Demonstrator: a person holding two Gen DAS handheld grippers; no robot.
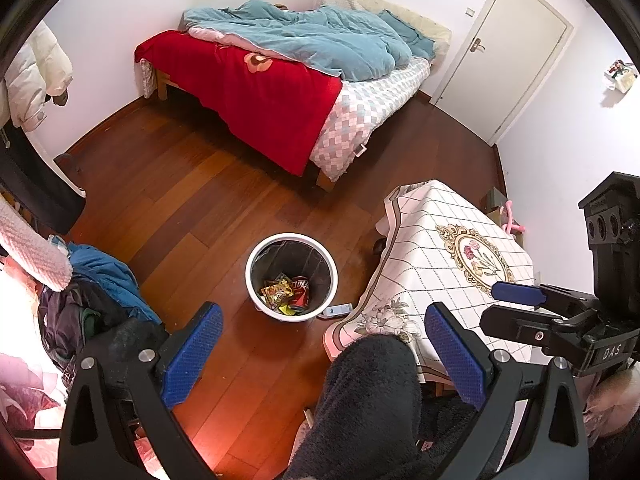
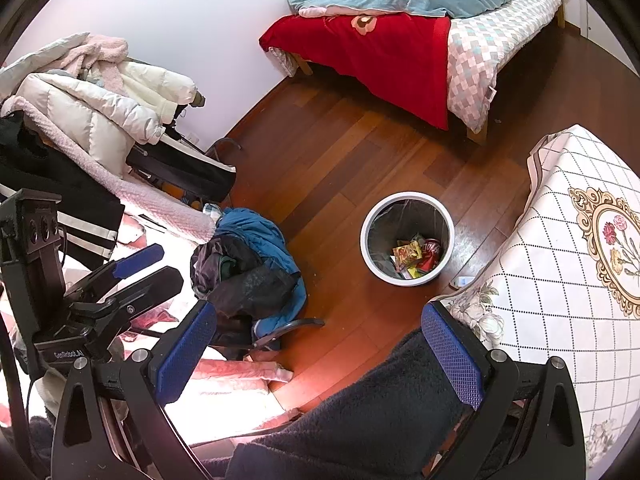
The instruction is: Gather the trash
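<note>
White plastic makes the round trash bin [image 1: 291, 278] that stands on the wooden floor [image 1: 192, 184] in the left wrist view, just beside the corner of a table covered with a checked tablecloth [image 1: 448, 264]. The bin has a dark liner, and at its bottom lie a red can [image 1: 300, 290] and a yellow snack wrapper [image 1: 276, 292], touching each other. A small white object [image 1: 338, 310] lies on the floor, touching the bin's rim on the table side. The left gripper [image 1: 320, 354] is held high above the floor, its two blue pads wide apart with nothing between them. A dark fleece sleeve [image 1: 368, 400] shows below it. At the right edge the right gripper [image 1: 508, 306] is seen from the side; its fingers look only slightly apart and hold nothing. Behind stands a bed [image 1: 372, 100] with a red blanket [image 1: 256, 92].

In the right wrist view the same bin [image 2: 407, 238] stands on the floor, between the table [image 2: 560, 280] and a chair heaped with clothes [image 2: 248, 264]. The can [image 2: 430, 254] and the wrapper [image 2: 408, 254] lie inside it. The right gripper [image 2: 318, 354] has its blue pads wide apart and empty. The left gripper [image 2: 146, 266] appears at the left edge, above a pile of coats [image 2: 100, 104].
</note>
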